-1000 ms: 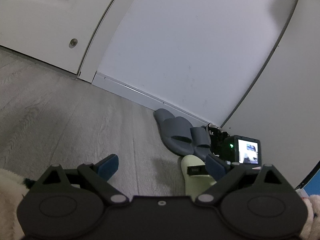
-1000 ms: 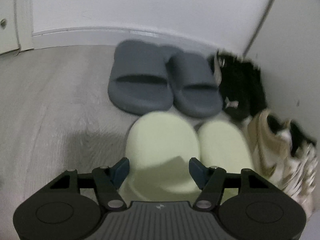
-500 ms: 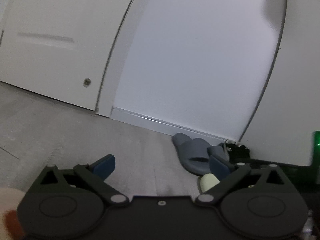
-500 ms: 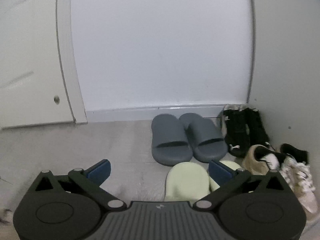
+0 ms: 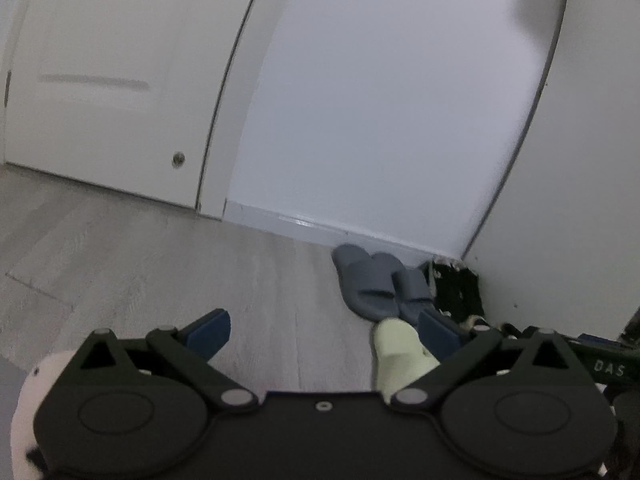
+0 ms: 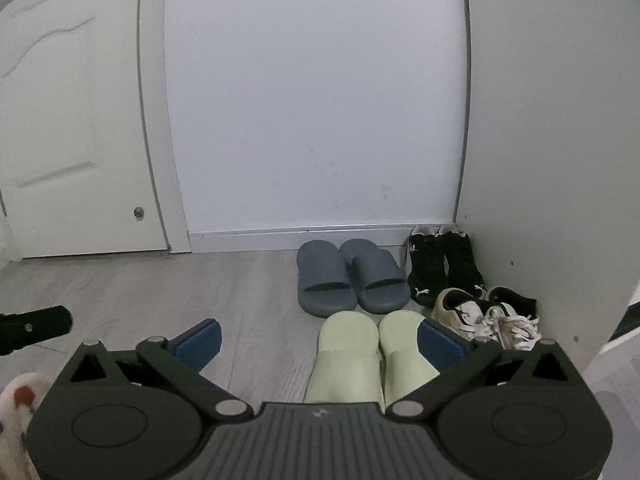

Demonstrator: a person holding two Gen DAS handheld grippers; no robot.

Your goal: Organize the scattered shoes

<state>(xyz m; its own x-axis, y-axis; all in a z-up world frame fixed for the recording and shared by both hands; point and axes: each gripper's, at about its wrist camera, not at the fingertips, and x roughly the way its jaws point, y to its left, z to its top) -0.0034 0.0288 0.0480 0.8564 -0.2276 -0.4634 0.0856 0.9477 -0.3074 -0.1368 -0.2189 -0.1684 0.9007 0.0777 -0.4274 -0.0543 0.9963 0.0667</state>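
Up close, the right gripper [image 6: 318, 340] has its jaws spread wide and holds nothing; its blue pads [image 6: 199, 338] hang above the grey wood-look floor [image 6: 160, 292]. Between and just past the jaws lie the pale green slippers [image 6: 372, 350], side by side and touching along their inner edges, toes pointing away toward the wall. The right pad overlaps the outer edge of the right-hand green slipper in the picture; whether it touches cannot be told.

Likewise, the left gripper [image 5: 324, 330] has its jaws fully apart and empty over bare floor, with one green slipper showing beside its right pad.

Beyond the green pair, the grey slides [image 6: 350, 276] sit together, toes close to the white baseboard [image 6: 280, 236]. Just right of them, in the corner, stand the black sneakers [image 6: 444, 266], heels toward the camera. Nearer than those, against the right-hand wall, lie the beige and white sneakers [image 6: 484, 316], laces loose, just beside the green pair.

A white door [image 6: 72, 140] stands to the left of the wall panel. At the left edge of the right wrist view, a dark part of the other gripper pokes in.
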